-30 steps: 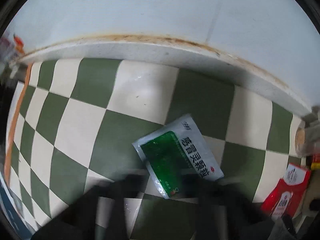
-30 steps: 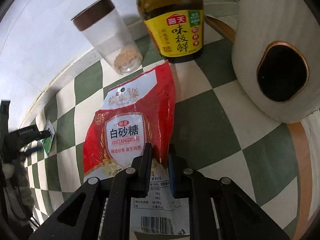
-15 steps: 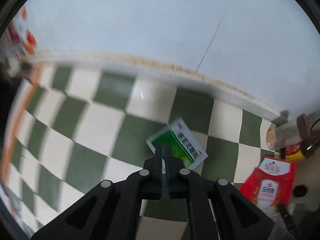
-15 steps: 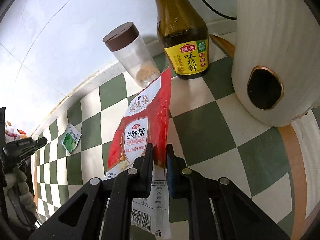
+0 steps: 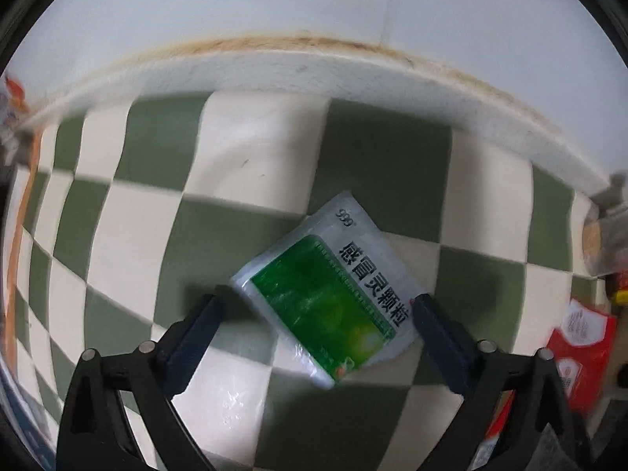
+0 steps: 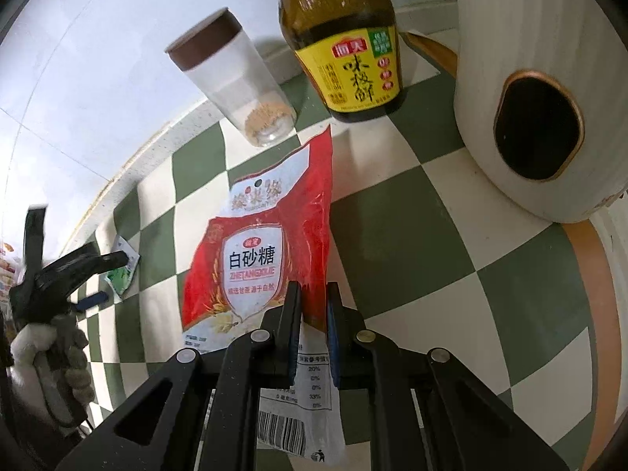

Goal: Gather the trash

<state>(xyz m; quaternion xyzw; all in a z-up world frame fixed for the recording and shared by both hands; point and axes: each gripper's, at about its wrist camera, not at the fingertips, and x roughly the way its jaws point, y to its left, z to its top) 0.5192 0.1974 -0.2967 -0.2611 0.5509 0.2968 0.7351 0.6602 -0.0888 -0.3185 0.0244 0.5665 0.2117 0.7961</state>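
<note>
A green and white medicine sachet (image 5: pixel 345 259) lies flat on the green and cream checked tablecloth (image 5: pixel 165 259). My left gripper (image 5: pixel 318 302) points down over it. Its jaws are opening and stand wide, one finger on each side of the sachet, with neither pad pressing on it. In the right wrist view the left gripper (image 6: pixel 114 276) appears at the far left, over the sachet (image 6: pixel 123 274). My right gripper (image 6: pixel 314 294) is shut on the lower edge of a red sugar bag (image 6: pixel 259 259). That bag (image 5: pixel 581 345) also shows at the right edge of the left wrist view.
Behind the red bag stand a clear jar (image 6: pixel 235 86) with a brown lid, a brown sauce bottle (image 6: pixel 349 51) and a white appliance (image 6: pixel 541 78). A white ledge (image 5: pixel 314 74) and wall close off the back. A gloved hand (image 6: pixel 51 353) holds the left gripper.
The left gripper, shut half a second ago, has opened wide and come down closer over the sachet. The right gripper still holds the red bag.
</note>
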